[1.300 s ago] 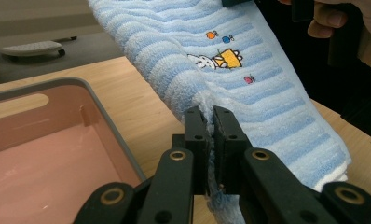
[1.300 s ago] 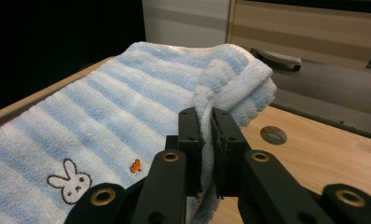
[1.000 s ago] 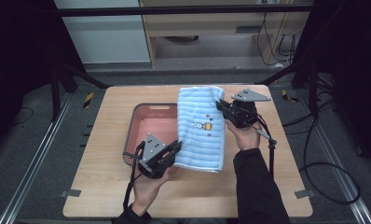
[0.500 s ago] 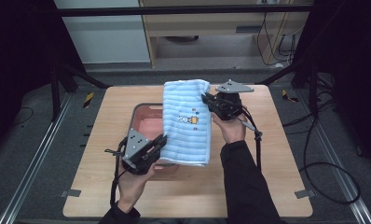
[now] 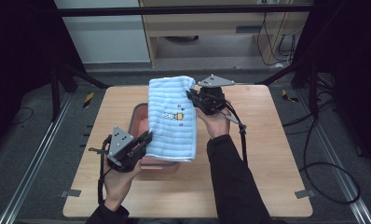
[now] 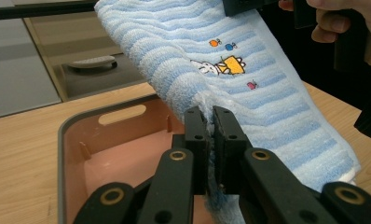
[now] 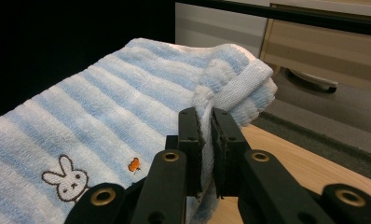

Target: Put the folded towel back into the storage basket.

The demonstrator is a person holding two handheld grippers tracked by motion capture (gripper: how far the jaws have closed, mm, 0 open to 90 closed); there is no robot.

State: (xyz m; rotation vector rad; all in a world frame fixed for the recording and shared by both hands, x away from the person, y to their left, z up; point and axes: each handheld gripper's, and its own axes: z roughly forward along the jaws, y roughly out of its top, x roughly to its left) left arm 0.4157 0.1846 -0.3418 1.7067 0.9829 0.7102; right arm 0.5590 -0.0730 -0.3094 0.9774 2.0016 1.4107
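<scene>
- Above the pink bin [image 5: 141,114] on the bench [image 5: 277,154], the towel [image 5: 172,121] hangs stretched between the two tools, clear of the wood.
- The left tool [image 5: 146,139] is clamped tight on the towel's near edge, low by the bin's front rim; the fabric is pinched between its pads [image 6: 193,133].
- The right tool [image 5: 191,95] is likewise closed on the far corner, held higher and beyond the bin.
- The towel's long axis runs from near to far, sloping up toward the right tool.
- The bin lies under and left of the towel, so the left tool is nearer it; lowering would likely call for a shift leftward.
</scene>
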